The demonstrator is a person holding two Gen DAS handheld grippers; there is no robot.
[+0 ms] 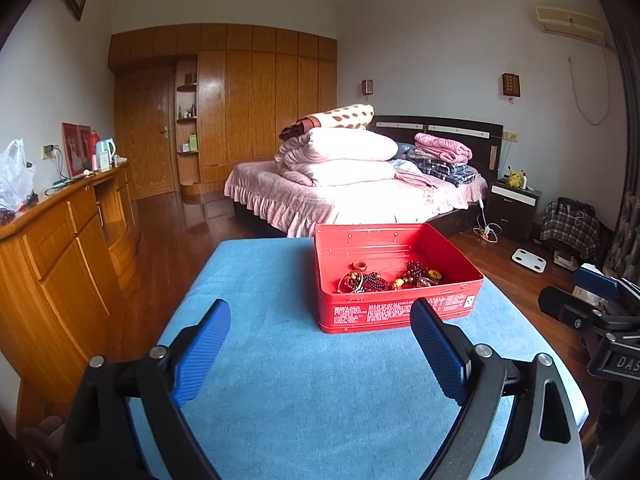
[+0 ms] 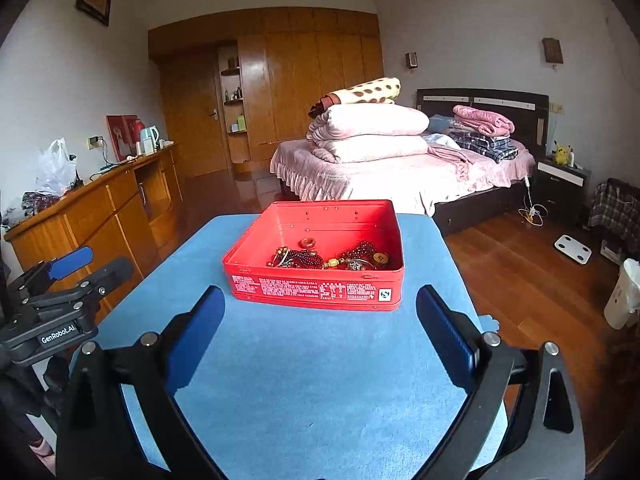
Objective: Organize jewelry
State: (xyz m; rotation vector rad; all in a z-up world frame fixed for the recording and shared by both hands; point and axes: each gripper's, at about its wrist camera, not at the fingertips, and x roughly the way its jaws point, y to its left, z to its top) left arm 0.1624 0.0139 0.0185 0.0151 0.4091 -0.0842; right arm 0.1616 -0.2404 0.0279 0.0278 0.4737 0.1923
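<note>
While the open red rectangular metal tin (image 1: 396,280) is sitting toward the far end of the blue carpet-like table cover (image 1: 304,392), both grippers are hovering on the near side of that tin, well apart from it. The left gripper (image 1: 320,344), black-framed with ribbed blue pads (image 1: 204,356), is holding its jaws spread wide with nothing between them, and the tin is lying beyond it and slightly toward its right finger. The right gripper (image 2: 320,332), built the same way, is likewise gaping wide and carrying nothing, with the tin almost straight ahead of it.

Inside the tin, a tangle of dark red and brown beaded bracelets and necklaces (image 2: 328,258) is lying along the near wall, mixed with a few amber-coloured beads. A small reddish-brown ring (image 2: 307,242) is resting on the tin floor just behind that heap, apart from the walls. White printed text is running across the tin's near outer side.

Behind the tin, a bed with a pink frilled cover (image 1: 352,196) is carrying stacked pink quilts. To the left of the tin, a long orange-brown wooden sideboard (image 1: 68,248) is standing against the wall. In the right wrist view, the left gripper is showing at the left edge, beside the table cover.
</note>
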